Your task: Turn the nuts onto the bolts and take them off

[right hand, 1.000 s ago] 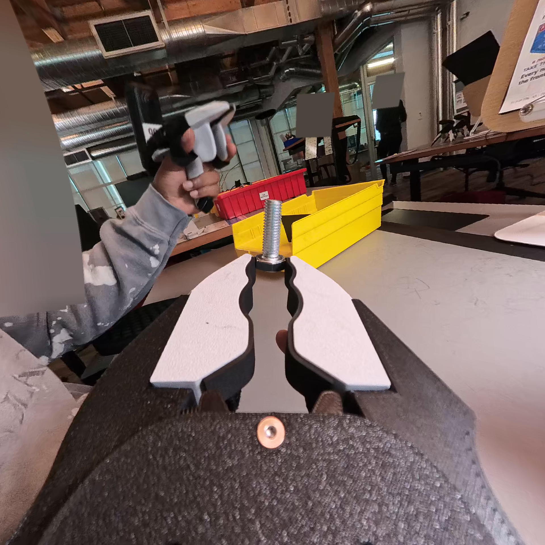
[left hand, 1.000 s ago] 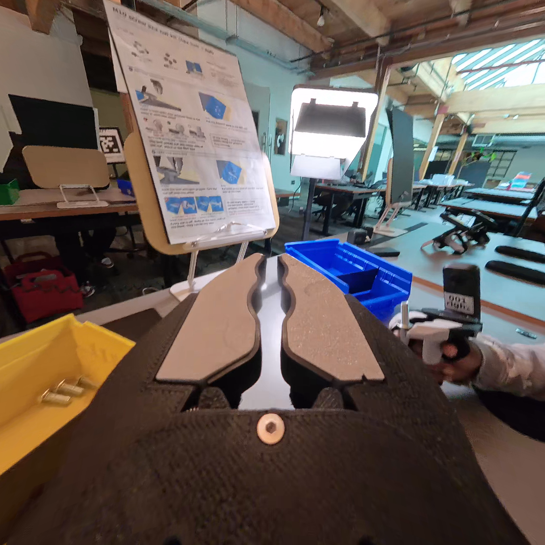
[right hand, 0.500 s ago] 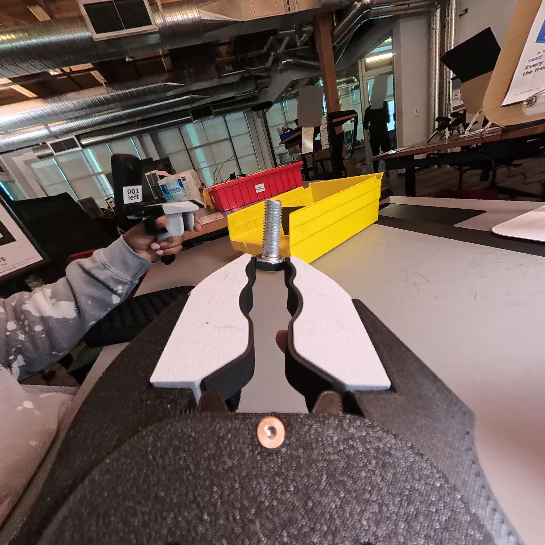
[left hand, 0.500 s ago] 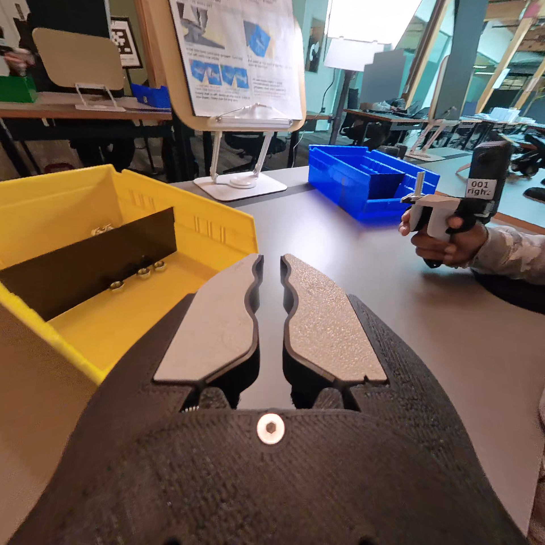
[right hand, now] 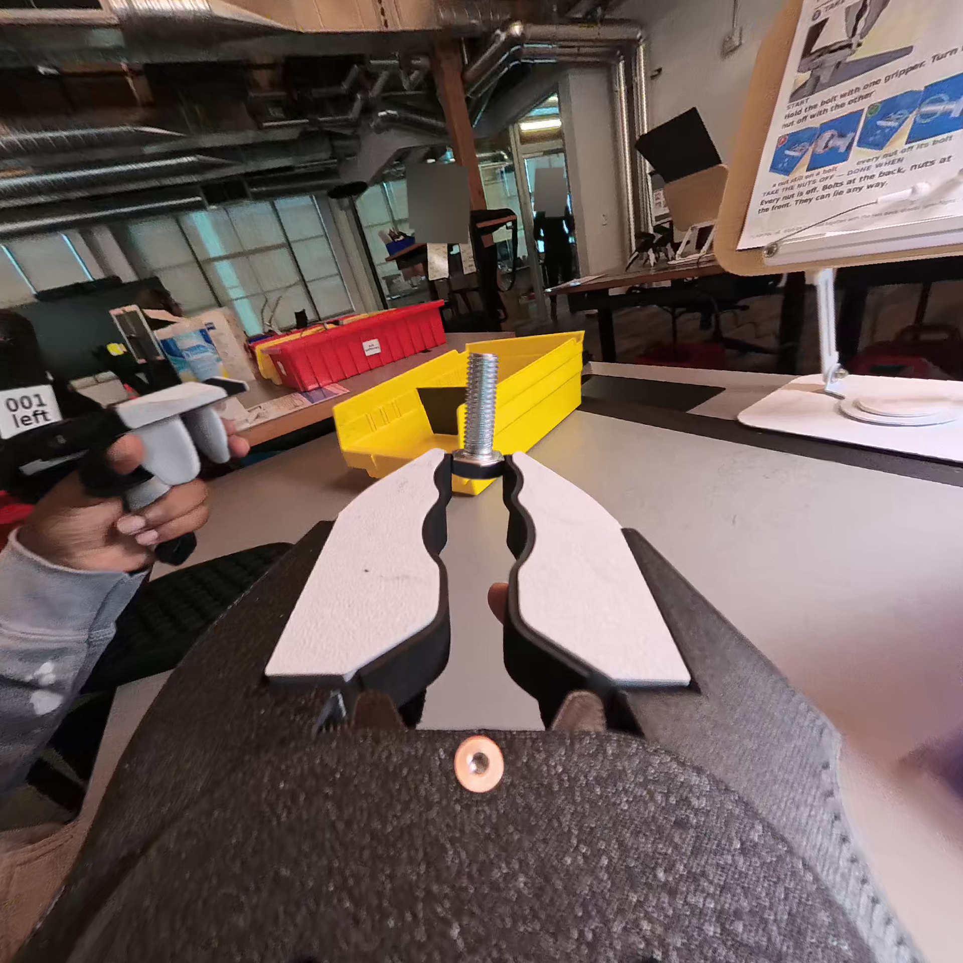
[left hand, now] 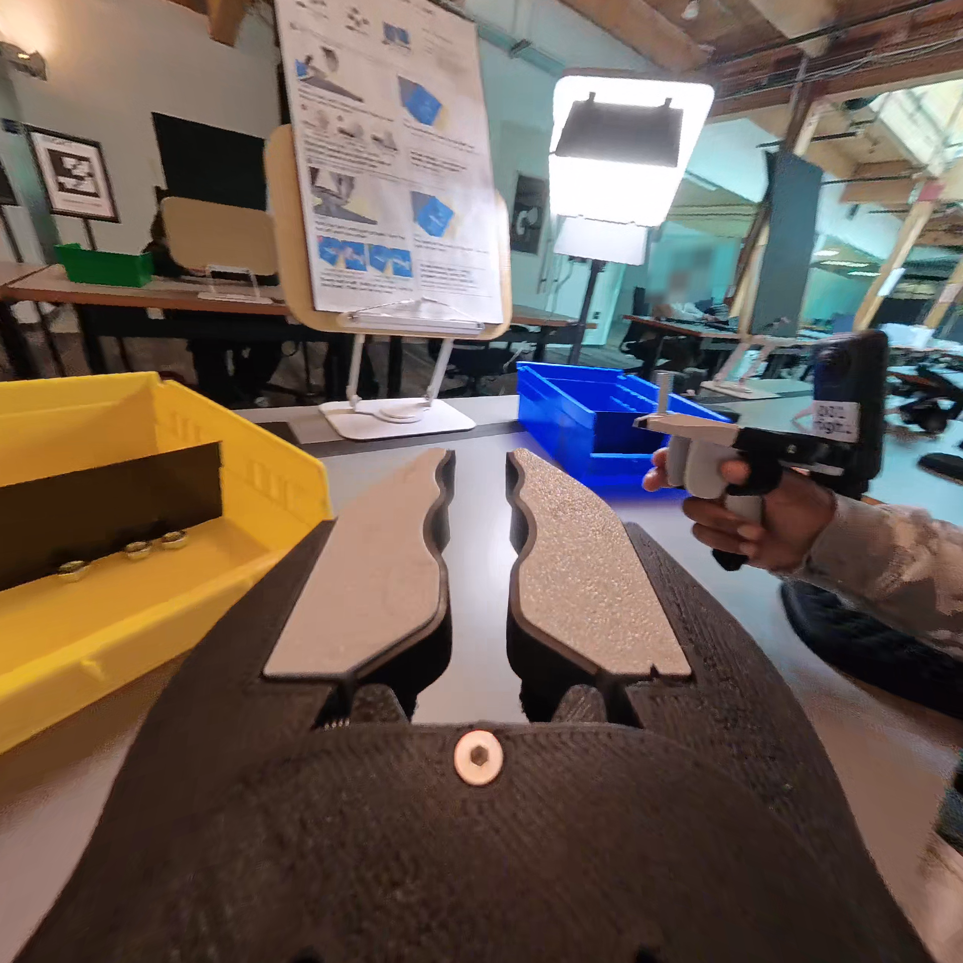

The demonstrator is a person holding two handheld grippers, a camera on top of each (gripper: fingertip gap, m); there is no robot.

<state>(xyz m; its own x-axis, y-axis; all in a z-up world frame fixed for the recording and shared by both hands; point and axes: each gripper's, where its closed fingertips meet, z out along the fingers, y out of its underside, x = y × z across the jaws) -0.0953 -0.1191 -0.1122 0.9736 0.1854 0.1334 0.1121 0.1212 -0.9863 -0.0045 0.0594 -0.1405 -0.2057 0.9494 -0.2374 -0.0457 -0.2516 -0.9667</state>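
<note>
Right gripper (right hand: 478, 461) gripped a silver bolt (right hand: 480, 404) by its head, threads pointing straight up above the grey table (right hand: 729, 521). Left gripper (left hand: 478, 461) hovered empty, fingers slightly parted, beside the yellow bin (left hand: 250, 458), where three nuts (left hand: 136, 548) lay against a black divider (left hand: 104, 500).

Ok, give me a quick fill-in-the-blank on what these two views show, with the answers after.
1. The right claw grips a ___ by its head, threads pointing up.
2. The left claw holds ___.
3. The loose nuts lie in the ___ bin.
4. Behind the right claw in the left view sits a ___ bin.

Answers: bolt; nothing; yellow; blue
</note>
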